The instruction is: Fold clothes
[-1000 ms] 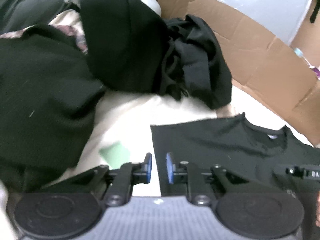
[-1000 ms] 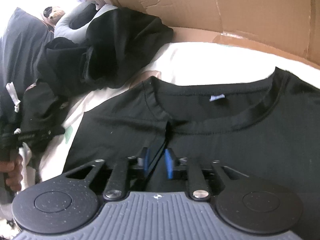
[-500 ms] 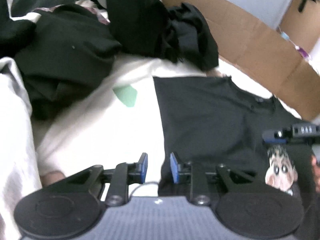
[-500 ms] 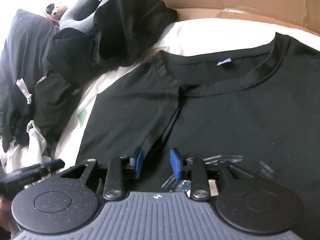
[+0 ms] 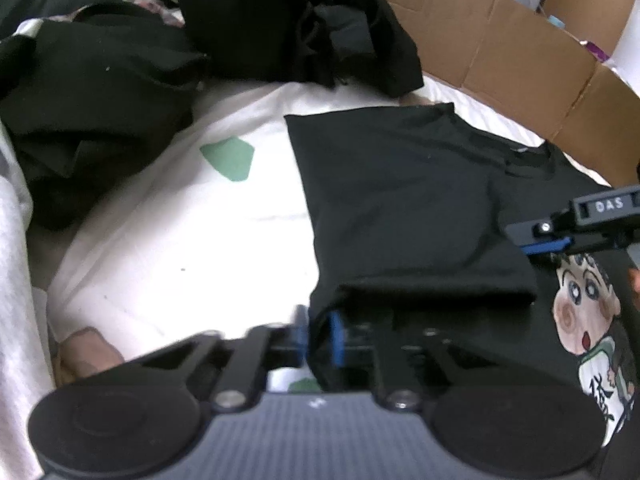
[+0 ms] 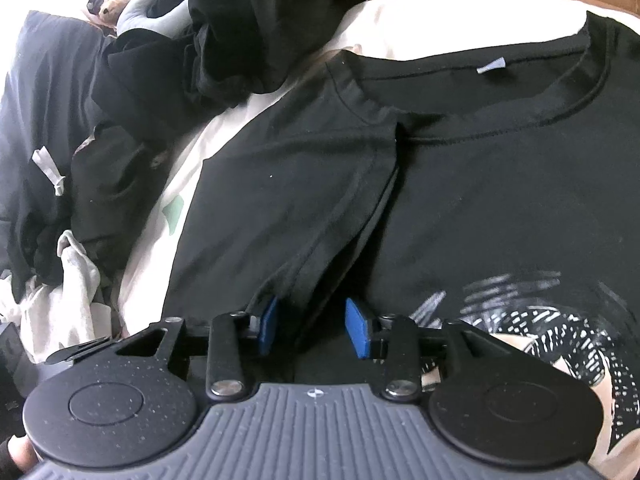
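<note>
The left gripper (image 5: pixel 318 334) has closed, now pinching the black T-shirt (image 5: pixel 400 200) at its folded edge. The right gripper (image 6: pixel 312 330), over the collar-side flap, has spread open, so the next fold looks ready.

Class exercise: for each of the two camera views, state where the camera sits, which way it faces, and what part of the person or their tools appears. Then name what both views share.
Left wrist: sits on the left hand-held gripper, looking along its fingers across the bed sheet toward the cardboard wall; the right hand-held gripper shows at the right edge.
Right wrist: sits on the right hand-held gripper, looking up the black T-shirt toward its collar; its jaws stand apart around the folded sleeve.
Shared: the T-shirt and the dark clothes pile.
</note>
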`<state>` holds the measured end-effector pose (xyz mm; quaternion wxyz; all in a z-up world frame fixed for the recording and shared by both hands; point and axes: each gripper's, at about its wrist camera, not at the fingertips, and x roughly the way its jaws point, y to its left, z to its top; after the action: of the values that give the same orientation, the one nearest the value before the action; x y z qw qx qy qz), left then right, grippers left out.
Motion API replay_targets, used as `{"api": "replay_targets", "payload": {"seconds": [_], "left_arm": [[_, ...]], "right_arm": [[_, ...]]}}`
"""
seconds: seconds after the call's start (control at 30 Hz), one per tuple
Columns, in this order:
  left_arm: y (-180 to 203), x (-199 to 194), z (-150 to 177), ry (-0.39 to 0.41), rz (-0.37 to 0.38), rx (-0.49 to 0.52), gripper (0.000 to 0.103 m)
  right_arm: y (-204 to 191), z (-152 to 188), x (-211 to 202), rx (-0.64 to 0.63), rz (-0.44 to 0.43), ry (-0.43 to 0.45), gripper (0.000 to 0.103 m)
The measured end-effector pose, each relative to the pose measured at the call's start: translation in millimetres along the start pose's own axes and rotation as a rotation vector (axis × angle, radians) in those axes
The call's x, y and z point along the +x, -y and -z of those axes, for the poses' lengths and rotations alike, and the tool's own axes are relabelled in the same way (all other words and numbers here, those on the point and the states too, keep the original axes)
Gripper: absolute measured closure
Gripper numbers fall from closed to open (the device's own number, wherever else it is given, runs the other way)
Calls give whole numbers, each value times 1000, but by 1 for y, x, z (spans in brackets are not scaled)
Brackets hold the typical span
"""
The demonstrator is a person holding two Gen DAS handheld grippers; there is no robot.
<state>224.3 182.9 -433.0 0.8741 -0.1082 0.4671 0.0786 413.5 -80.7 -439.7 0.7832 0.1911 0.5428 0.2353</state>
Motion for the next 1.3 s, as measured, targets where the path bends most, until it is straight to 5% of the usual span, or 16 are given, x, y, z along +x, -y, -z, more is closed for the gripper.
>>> {"api": "replay_targets", "payload": {"seconds": [0.07,0.47,0.77,0.93,1.1,1.17,1.27,1.3], "left_arm": [[2,-4,2,16,-11,25,97],[-2,-17,11,-15,-81,49,101],[-4,-47,13,18,22,-99,92],[2,-40,2,29,100,-181,81],[4,-20,-5,18,152,-313,70],[3,-10,-5,5,177,-389,56],[1,0,-4,4,215,-495,51],[0,1,-4,8,232,-525,51]], "right_arm": [[-1,-1,3,-4,7,0,103],[3,-6,-7,-18,57,18,103],[-2,1,-31,-47,-11,15,81],[-16,17,-31,-122,-38,-22,60],[-35,35,-20,-223,-15,-47,59],[-45,42,-14,-288,19,-48,59],[-56,51,-8,-365,61,-37,65],[-58,52,-7,-382,70,-39,88]]}}
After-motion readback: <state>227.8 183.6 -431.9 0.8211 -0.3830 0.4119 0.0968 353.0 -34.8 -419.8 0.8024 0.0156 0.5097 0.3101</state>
